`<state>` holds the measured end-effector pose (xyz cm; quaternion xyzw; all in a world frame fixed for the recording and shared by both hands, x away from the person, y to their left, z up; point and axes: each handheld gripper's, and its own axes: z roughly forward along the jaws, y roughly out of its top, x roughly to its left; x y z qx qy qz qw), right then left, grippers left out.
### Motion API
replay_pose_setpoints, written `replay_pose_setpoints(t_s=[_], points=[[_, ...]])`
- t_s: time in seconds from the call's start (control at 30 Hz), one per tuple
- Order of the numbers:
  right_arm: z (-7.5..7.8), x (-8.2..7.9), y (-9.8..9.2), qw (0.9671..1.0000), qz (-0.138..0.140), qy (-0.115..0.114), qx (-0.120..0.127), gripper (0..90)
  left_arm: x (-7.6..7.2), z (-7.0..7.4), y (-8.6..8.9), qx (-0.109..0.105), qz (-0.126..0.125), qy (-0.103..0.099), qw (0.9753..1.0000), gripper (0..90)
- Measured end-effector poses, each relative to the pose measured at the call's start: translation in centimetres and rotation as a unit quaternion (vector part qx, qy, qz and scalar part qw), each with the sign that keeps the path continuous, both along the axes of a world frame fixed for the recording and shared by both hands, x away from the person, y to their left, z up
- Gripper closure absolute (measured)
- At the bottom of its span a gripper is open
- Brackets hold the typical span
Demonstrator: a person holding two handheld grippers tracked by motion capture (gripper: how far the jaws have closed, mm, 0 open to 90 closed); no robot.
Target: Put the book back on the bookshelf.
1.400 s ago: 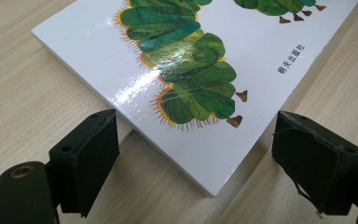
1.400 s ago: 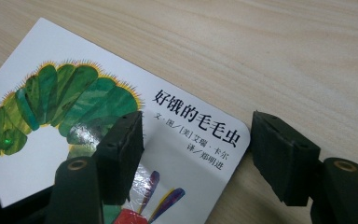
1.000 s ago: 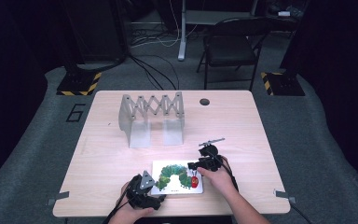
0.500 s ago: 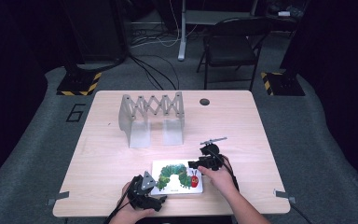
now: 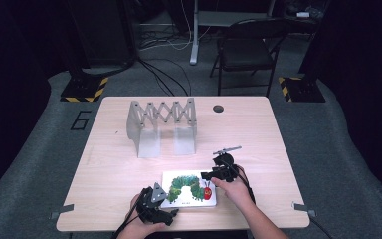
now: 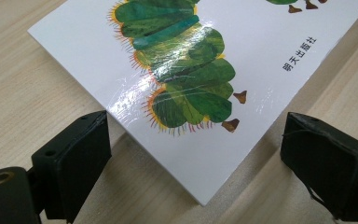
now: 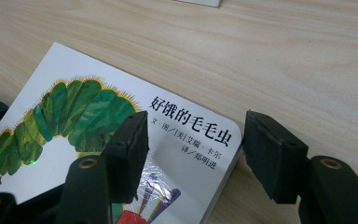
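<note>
Item: white glossy board book with a green caterpillar on its cover (image 5: pixel 189 189), lying flat near the front edge of the pale wooden table (image 5: pixel 258 129).

Left gripper (image 5: pixel 155 205): at the book's near-left corner. In the left gripper view the jaws stand wide apart, the corner of the book (image 6: pixel 200 93) pointing into the gap between them, touching neither pad.

Right gripper (image 5: pixel 218 172): at the book's far-right corner. In the right gripper view the jaws are open, straddling the rounded corner; one pad (image 7: pixel 129 142) hangs over the cover, the other sits just off the edge above the table.

Also present: a grey metal accordion rack (image 5: pixel 162 124) standing well apart at mid-table; a folding chair (image 5: pixel 246 50) beyond the table.
</note>
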<state>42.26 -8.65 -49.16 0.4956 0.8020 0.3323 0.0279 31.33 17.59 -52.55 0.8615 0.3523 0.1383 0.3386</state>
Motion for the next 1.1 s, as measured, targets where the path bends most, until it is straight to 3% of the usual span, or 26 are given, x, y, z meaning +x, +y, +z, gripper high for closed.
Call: replay_pose_setpoints(t_s=[0.13,0.6,1.1], points=[[0.0,-0.1,0.1,0.9999,0.007,-0.009,-0.009,40.6,0.0,0.0,0.0,0.004,-0.003,-0.001,1.0,6.8],[-0.9,0.3,0.3,0.9998,0.003,0.013,-0.015,40.6,0.0,0.0,-0.1,0.007,-0.004,-0.002,1.0,6.3],[-1.0,0.3,0.5,0.9998,0.007,-0.003,-0.018,38.9,0.0,0.0,0.0,0.009,-0.005,-0.005,0.9999,6.2]])
